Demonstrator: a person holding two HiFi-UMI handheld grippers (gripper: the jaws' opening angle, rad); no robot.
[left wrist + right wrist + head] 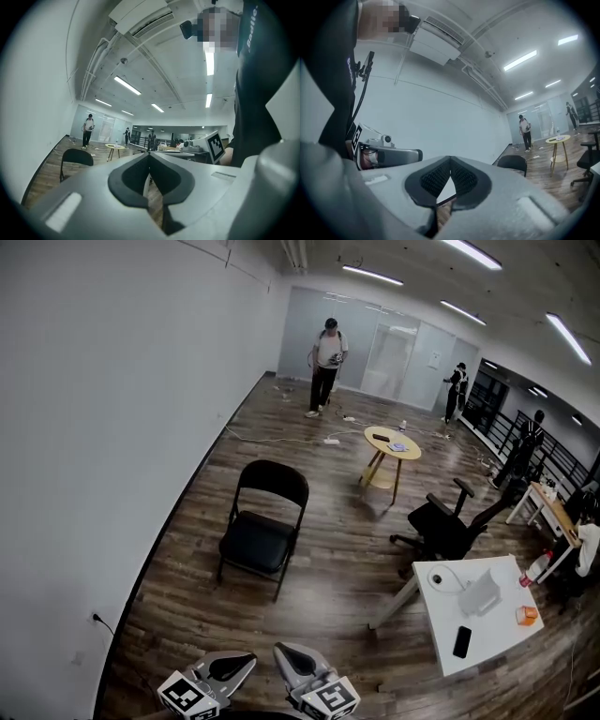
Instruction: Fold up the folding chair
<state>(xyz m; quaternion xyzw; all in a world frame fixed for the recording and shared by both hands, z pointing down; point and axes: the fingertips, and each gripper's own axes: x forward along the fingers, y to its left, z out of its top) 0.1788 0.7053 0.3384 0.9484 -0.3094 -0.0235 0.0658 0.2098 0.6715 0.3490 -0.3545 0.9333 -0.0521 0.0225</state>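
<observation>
The black folding chair point(262, 531) stands unfolded on the wood floor near the white wall, seat down and backrest up. It also shows small in the left gripper view as the chair point(75, 159) and in the right gripper view as the chair point(513, 163). My left gripper point(246, 661) and right gripper point(284, 652) are side by side at the bottom of the head view, well short of the chair. The left gripper point(149, 153) has its jaws together with nothing between them. The right gripper point(450, 159) is likewise shut and empty.
A round yellow table point(392, 443) stands beyond the chair. A black office chair point(441, 526) and a white desk point(497, 634) with a phone and a cup are at the right. A person point(326, 354) stands at the far end, others at the right. Cables point(281, 439) lie on the floor.
</observation>
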